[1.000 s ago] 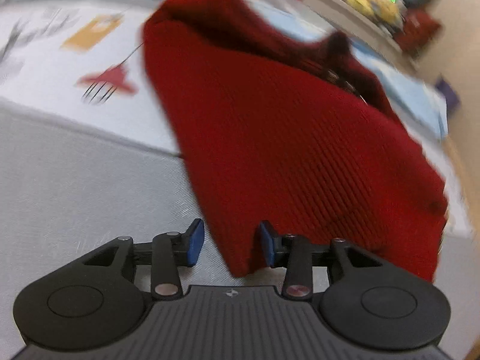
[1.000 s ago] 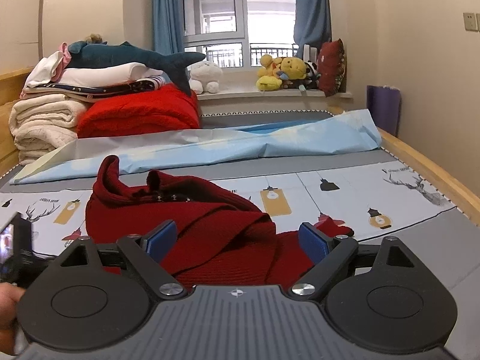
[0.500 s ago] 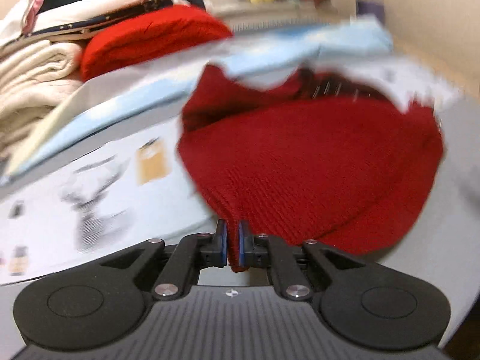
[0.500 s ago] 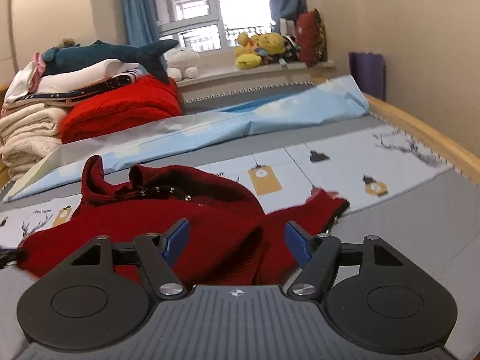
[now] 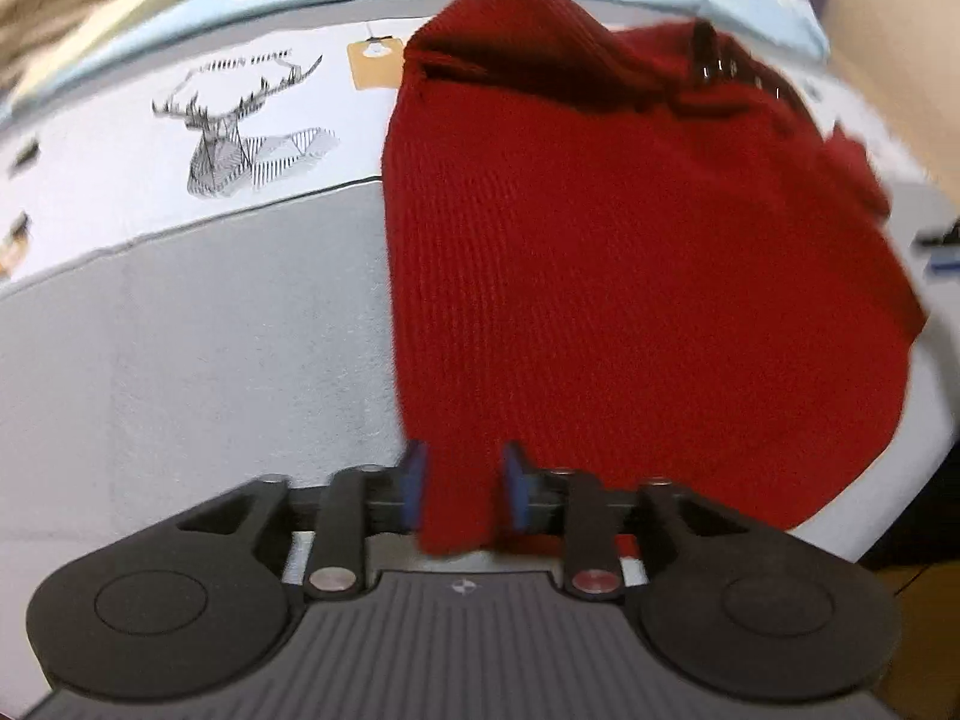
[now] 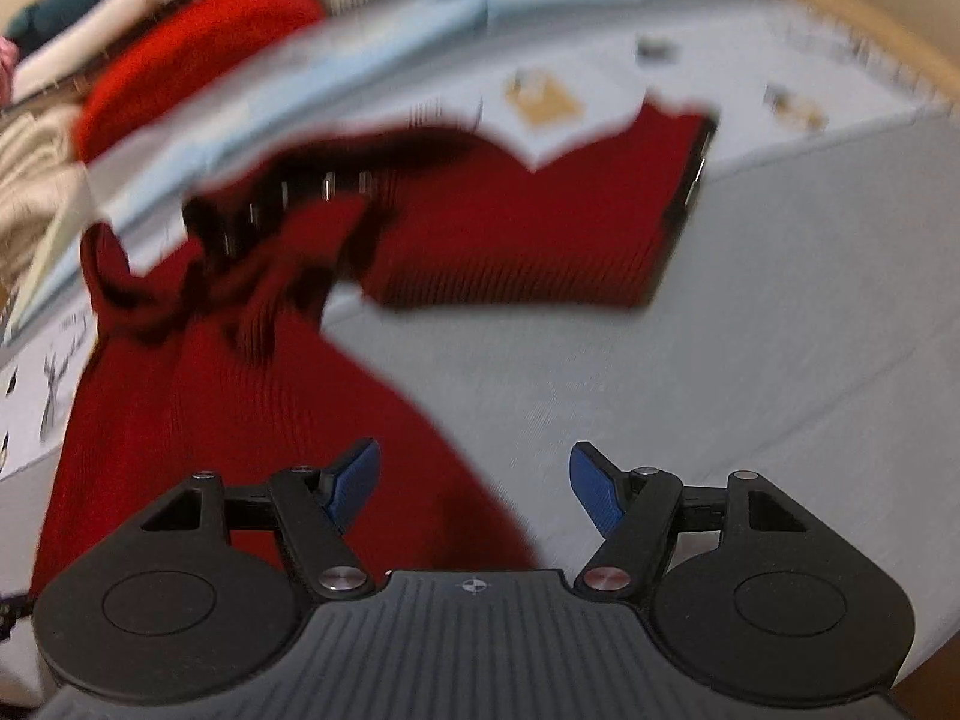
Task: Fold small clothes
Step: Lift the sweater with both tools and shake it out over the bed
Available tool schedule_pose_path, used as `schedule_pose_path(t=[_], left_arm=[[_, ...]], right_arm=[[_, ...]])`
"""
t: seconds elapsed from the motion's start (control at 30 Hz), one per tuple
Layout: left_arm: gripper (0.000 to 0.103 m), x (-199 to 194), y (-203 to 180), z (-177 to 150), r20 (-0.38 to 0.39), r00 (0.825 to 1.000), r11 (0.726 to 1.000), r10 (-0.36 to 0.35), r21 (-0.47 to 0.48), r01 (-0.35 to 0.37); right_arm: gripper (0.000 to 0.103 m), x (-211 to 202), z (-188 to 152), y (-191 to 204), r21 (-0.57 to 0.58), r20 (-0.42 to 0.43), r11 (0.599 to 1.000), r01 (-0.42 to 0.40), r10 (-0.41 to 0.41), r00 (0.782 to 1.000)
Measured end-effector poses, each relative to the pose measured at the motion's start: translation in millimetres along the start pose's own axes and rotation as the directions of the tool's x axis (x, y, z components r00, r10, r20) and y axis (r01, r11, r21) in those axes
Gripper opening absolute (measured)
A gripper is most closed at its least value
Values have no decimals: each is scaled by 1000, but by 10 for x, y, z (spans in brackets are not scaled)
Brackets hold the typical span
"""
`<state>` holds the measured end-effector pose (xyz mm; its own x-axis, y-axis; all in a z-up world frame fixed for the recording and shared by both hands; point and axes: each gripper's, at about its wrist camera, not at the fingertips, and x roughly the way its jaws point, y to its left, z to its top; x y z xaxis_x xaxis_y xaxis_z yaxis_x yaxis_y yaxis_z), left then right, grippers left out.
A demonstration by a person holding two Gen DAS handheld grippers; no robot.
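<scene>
We see the left gripper (image 5: 462, 483) low center, jaws narrow with a corner of the red knit sweater (image 5: 630, 276) between the blue pads; whether it's gripped, we cannot tell. Sweater spreads up and right over the grey bed (image 5: 210, 348). Right gripper (image 6: 474, 480) jaws wide, holding nothing, sweater (image 6: 240, 408) at lower left.
</scene>
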<state>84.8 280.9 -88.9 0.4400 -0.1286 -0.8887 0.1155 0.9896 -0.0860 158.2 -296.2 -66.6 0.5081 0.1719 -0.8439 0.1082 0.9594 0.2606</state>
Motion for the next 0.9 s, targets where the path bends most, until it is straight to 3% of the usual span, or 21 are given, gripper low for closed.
schedule_pose_path(t=[0.2, 0.23, 0.37, 0.4, 0.43, 0.47, 0.5, 0.53, 0.6, 0.67, 0.77, 0.83, 0.9], left_arm=[[37, 198, 42, 76, -39, 999, 997, -16, -78, 12], [37, 330, -33, 225, -49, 999, 997, -14, -80, 10], [37, 460, -152, 262, -81, 996, 999, 23, -37, -26], [37, 468, -179, 267, -83, 996, 999, 28, -33, -31], [35, 470, -199, 273, -80, 996, 999, 28, -34, -31], [30, 466, -223, 276, -73, 997, 999, 23, -31, -25], [13, 459, -245, 280, -68, 998, 1000, 17, -25, -19], [7, 454, -261, 283, -66, 998, 1000, 4, -21, -5], [6, 418, -309, 281, -66, 996, 998, -57, -21, 56], [6, 360, -428, 263, -71, 992, 994, -102, 33, 104], [6, 272, -669, 143, -119, 979, 971, -166, 151, 183], [5, 292, -791, 24, -189, 971, 954, -144, 236, 187], [5, 317, -878, -123, -248, 964, 923, -98, 340, 181]], right_arm=[[72, 409, -40, 185, 1, -121, 999, 54, -53, 991], [72, 473, -16, 188, 1, -136, 998, 59, -58, 989], [70, 645, -125, 334, -70, -186, 996, 60, -72, 980], [60, 646, -148, 397, -119, -179, 991, 61, -82, 980], [38, 635, -169, 456, -171, -168, 984, 58, -87, 982], [26, 615, -175, 486, -201, -162, 979, 46, -80, 984], [21, 584, -169, 482, -202, -157, 979, 32, -64, 986], [19, 529, -149, 445, -183, -146, 983, 16, -43, 988], [17, 360, -90, 345, -158, -106, 987, -2, -15, 994], [16, 83, -1, 224, -124, -9, 992, -10, 9, 1000], [15, -405, 75, 66, -111, 144, 994, -7, 23, 989], [15, -490, 7, -29, -137, 107, 990, 37, -23, 994], [16, -304, -128, -68, -203, -56, 978, 57, -70, 996]])
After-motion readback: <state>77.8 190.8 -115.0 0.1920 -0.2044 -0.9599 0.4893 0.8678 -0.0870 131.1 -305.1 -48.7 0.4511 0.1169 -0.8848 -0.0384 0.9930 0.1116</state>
